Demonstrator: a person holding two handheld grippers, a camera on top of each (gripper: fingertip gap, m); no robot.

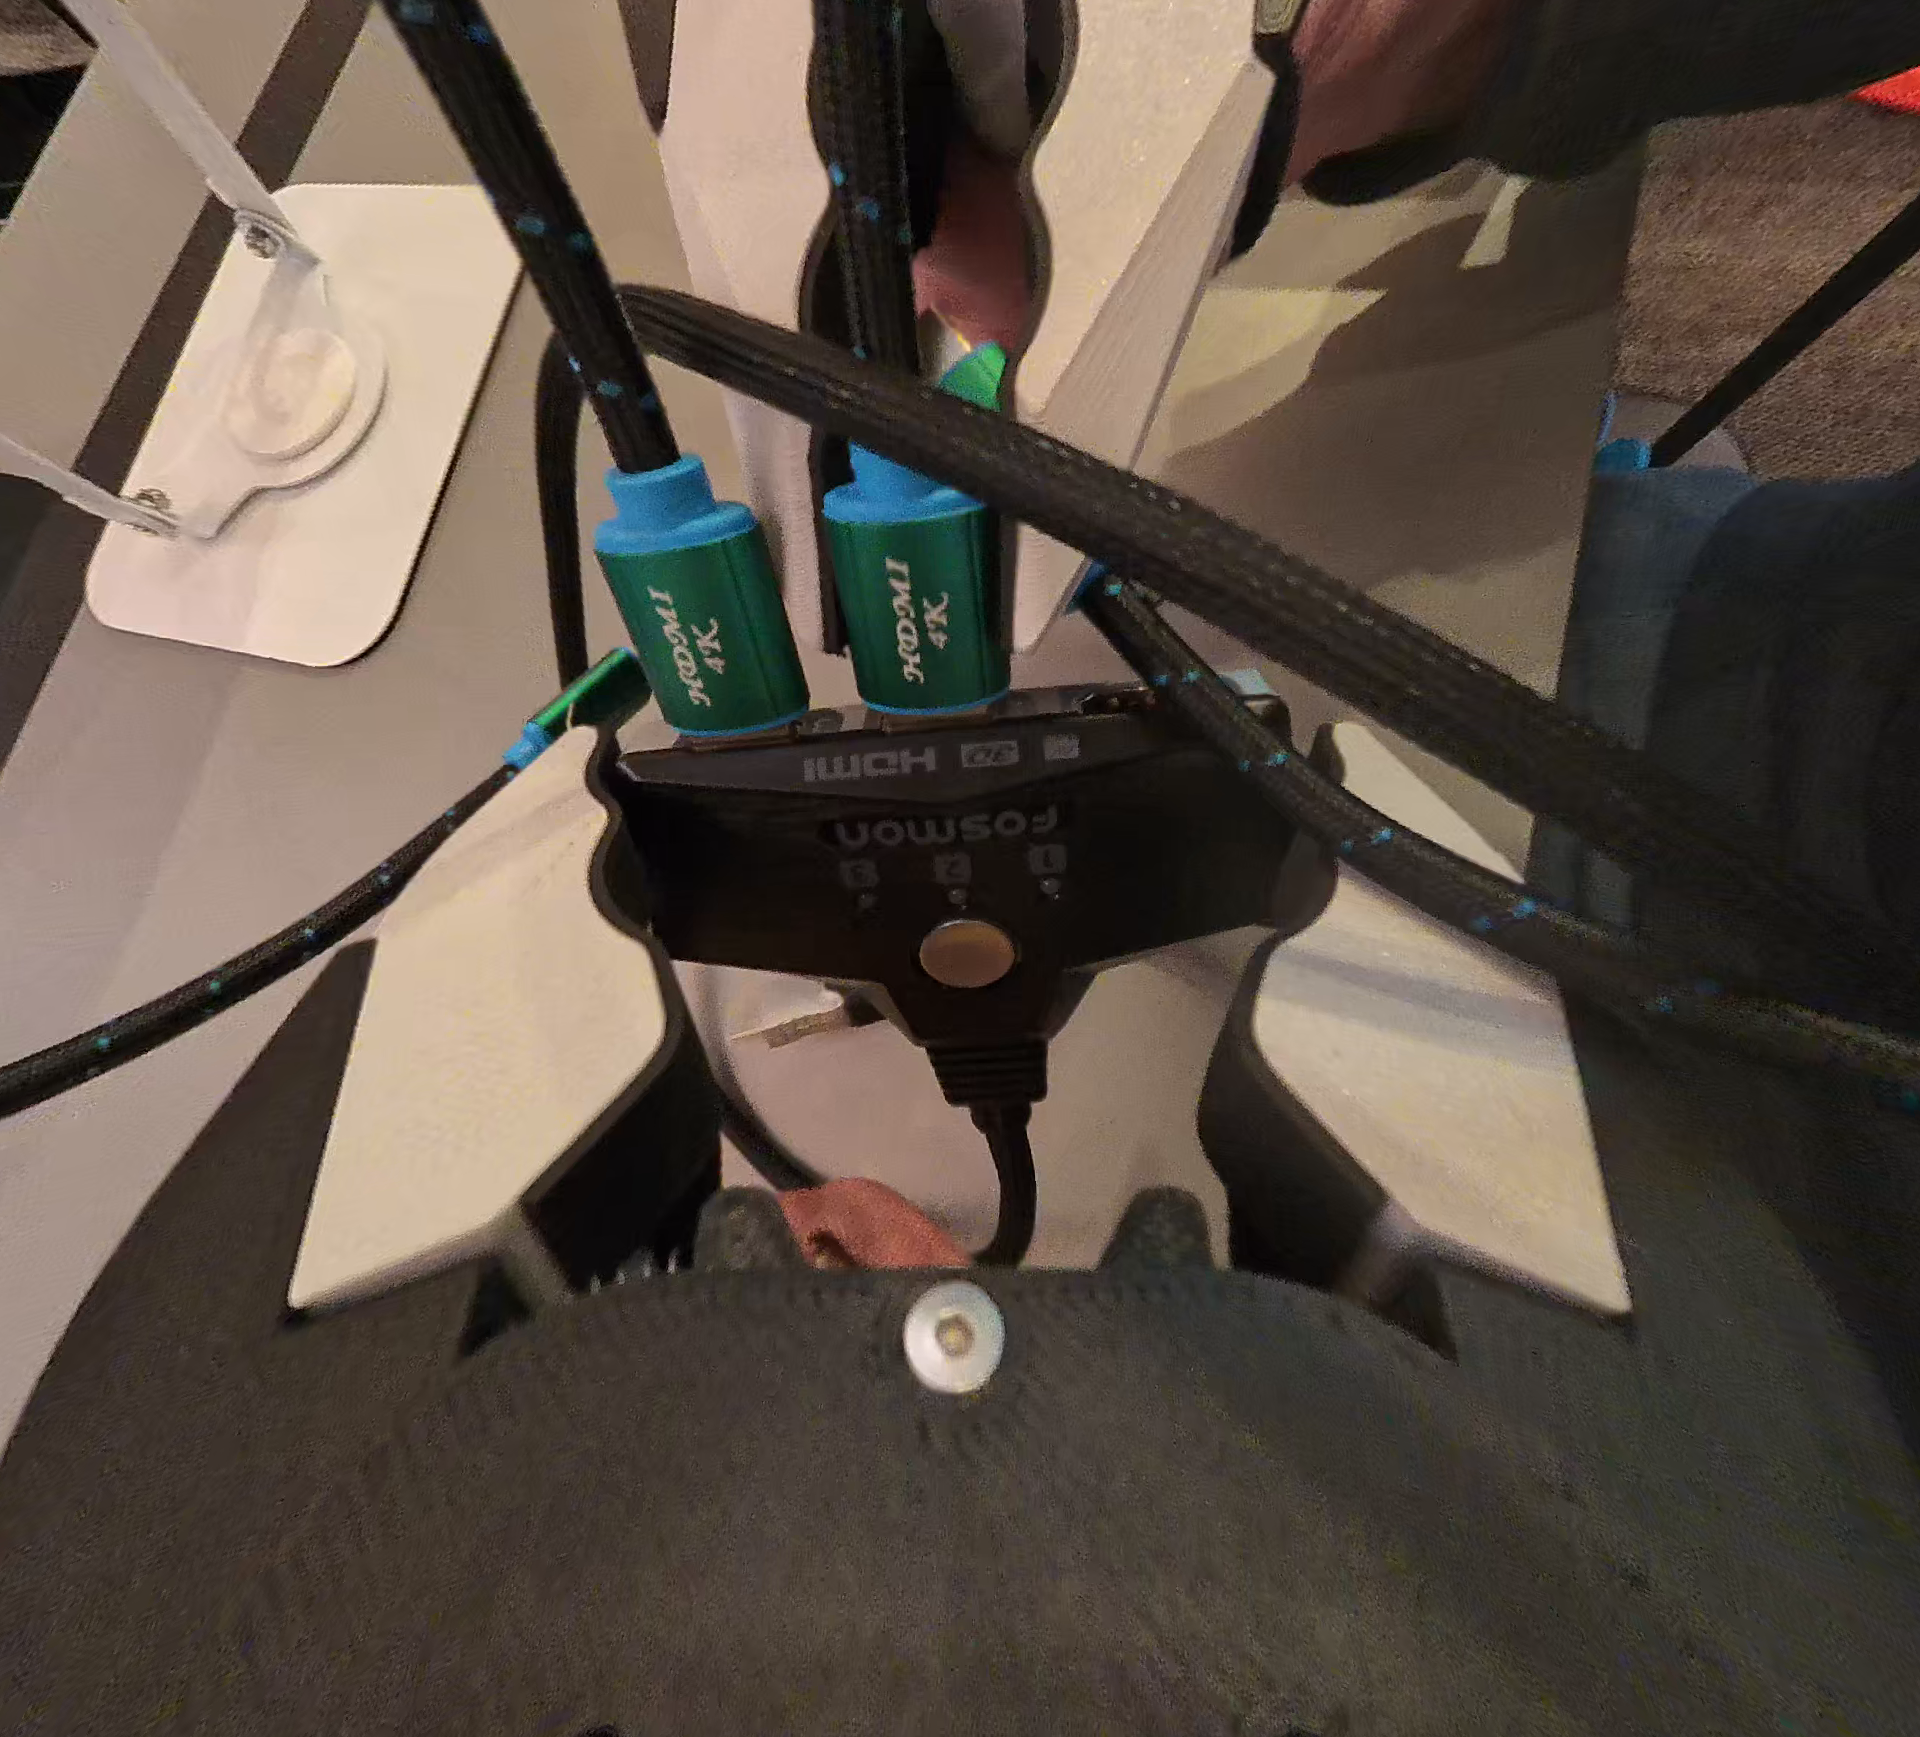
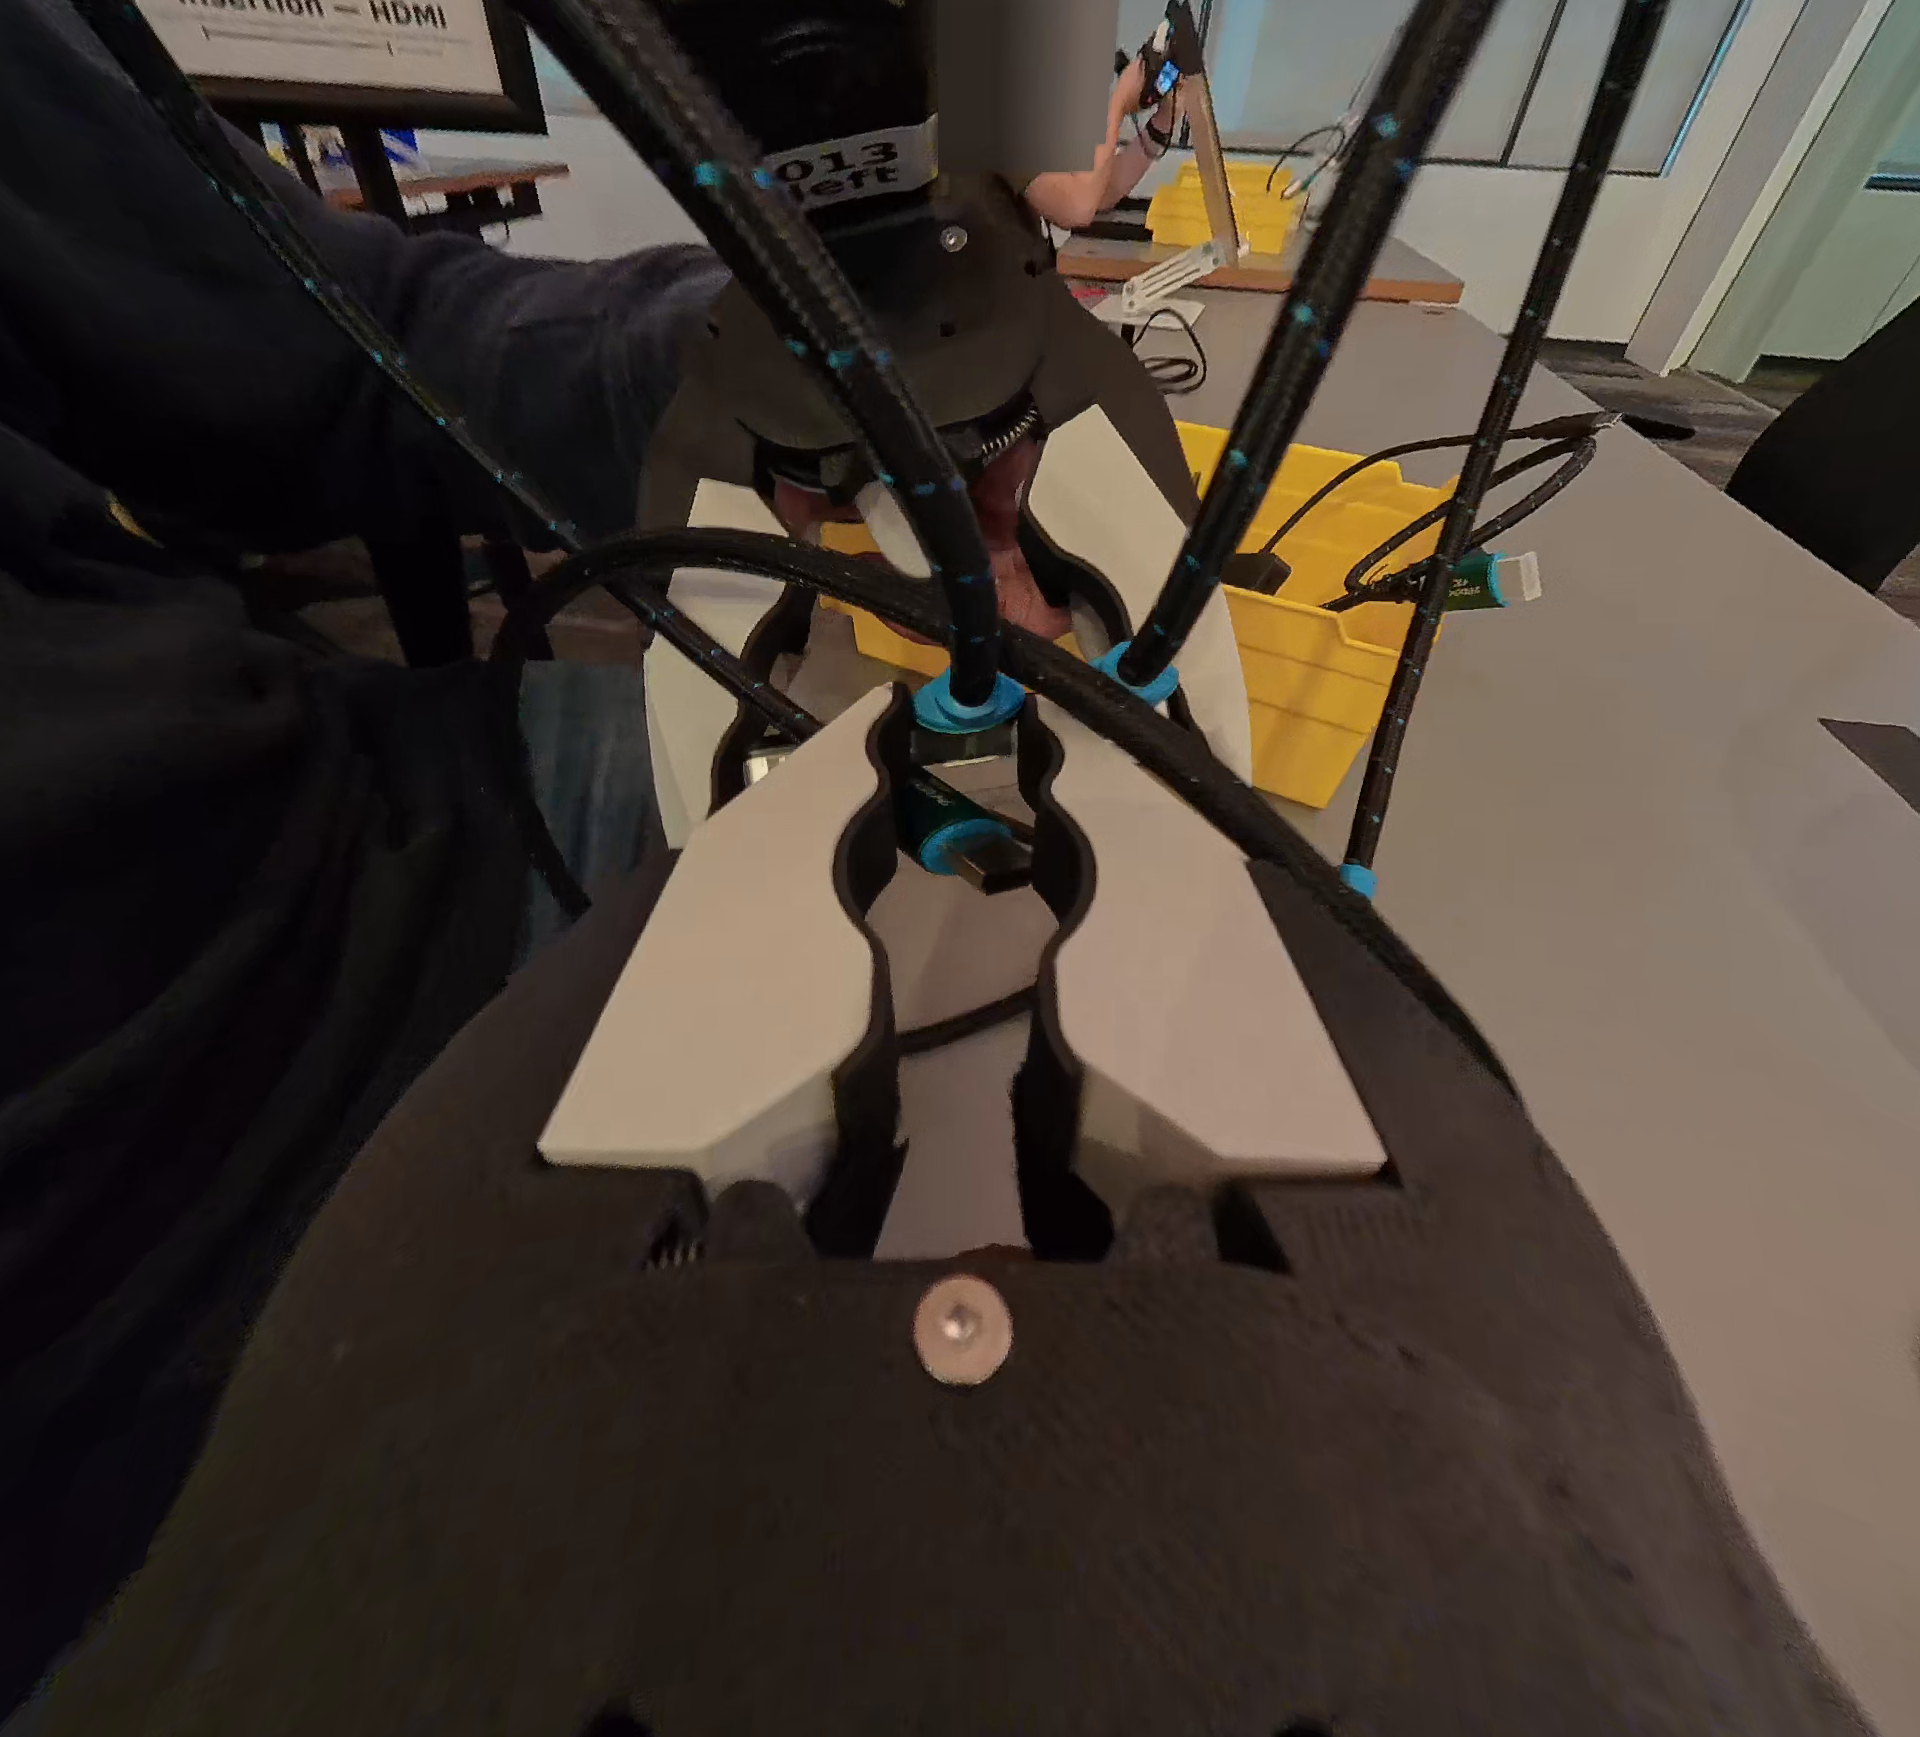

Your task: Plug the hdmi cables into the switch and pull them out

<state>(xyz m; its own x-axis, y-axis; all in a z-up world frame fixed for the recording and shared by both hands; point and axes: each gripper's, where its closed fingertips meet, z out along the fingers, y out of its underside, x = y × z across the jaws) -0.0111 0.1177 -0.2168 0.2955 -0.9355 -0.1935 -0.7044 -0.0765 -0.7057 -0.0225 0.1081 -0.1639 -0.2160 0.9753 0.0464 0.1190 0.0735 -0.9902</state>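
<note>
My left gripper (image 1: 956,856) is clamped on the black HDMI switch (image 1: 951,866), one finger against each of its side edges, with the port row facing away from me. Everything else I place against that switch. Two green-shelled HDMI plugs sit in its far edge: the left plug (image 1: 707,617) and, just beside it, the middle plug (image 1: 920,607), their braided black-and-blue cables rising up and away. The third port, at the right end of that row, looks empty, though a thick braided cable (image 1: 1247,565) crosses over it and partly hides it. The switch's own short lead (image 1: 1013,1168) runs back toward my palm.

My right gripper (image 2: 961,794) comes in from beyond the switch, its fingers nearly together and pinching a third green plug (image 2: 951,840), metal tip pointing back toward my wrist camera. In the left wrist view, that gripper (image 1: 935,253) stands just behind the middle plug.

So I judge the plugging stage is two-thirds done, with the third cable in hand. A loose connector (image 1: 592,700) lies off the switch's left corner, and a yellow bin (image 2: 1309,648) holding spare cables sits farther off, behind the switch.

Next I should turn the held plug so its tip faces the port row, slip it under or around the crossing cable, line it up squarely with the right-hand port, and press straight in while my left fingers brace the switch. The tangle of cables could snag the approach.
</note>
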